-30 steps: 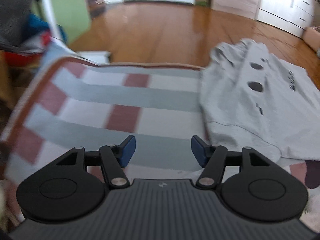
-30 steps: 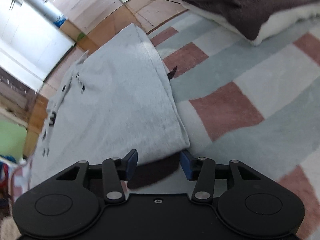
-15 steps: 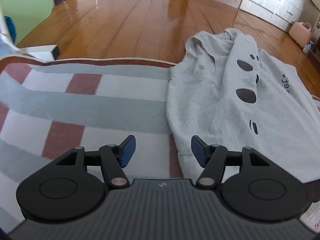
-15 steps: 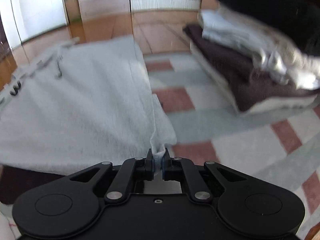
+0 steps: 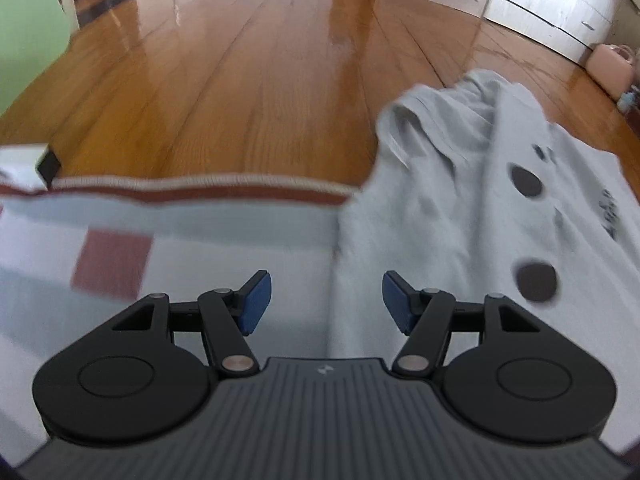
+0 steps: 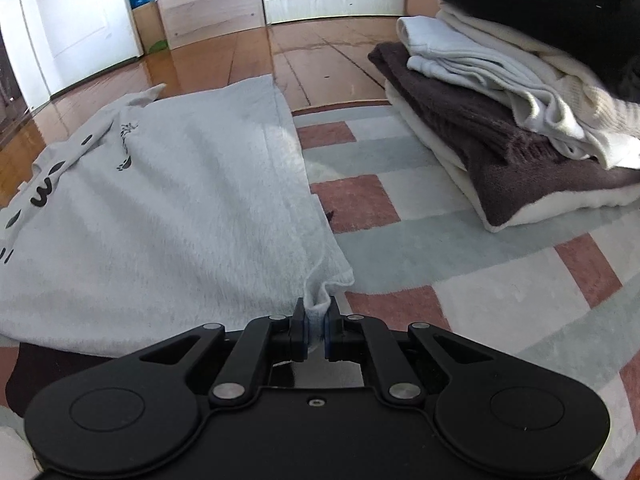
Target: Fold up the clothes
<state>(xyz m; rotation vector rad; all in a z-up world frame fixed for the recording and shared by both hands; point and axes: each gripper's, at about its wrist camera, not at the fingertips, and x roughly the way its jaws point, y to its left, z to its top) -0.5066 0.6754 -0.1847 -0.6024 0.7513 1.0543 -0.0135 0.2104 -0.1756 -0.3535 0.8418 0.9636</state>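
Sweatshirt (image 6: 168, 208) corner now pinched in right tongs (image 6: 316, 330); left tongs (image 5: 326, 300) still agape, empty.

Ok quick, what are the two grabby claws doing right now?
Left gripper: open, nothing between its fingers, over the edge of the grey sweatshirt.
Right gripper: shut on a corner of the grey sweatshirt.

Grey sweatshirt (image 5: 472, 208) blurred in left wrist view – black print near right edge unreadable, right part cut off by frame. Checked rug (image 5: 168, 236) smeared by motion. In right wrist view, sweatshirt corner hidden between pads of right gripper (image 6: 316, 330); folded pile (image 6: 520, 120) cut off at right – top black item unidentifiable.
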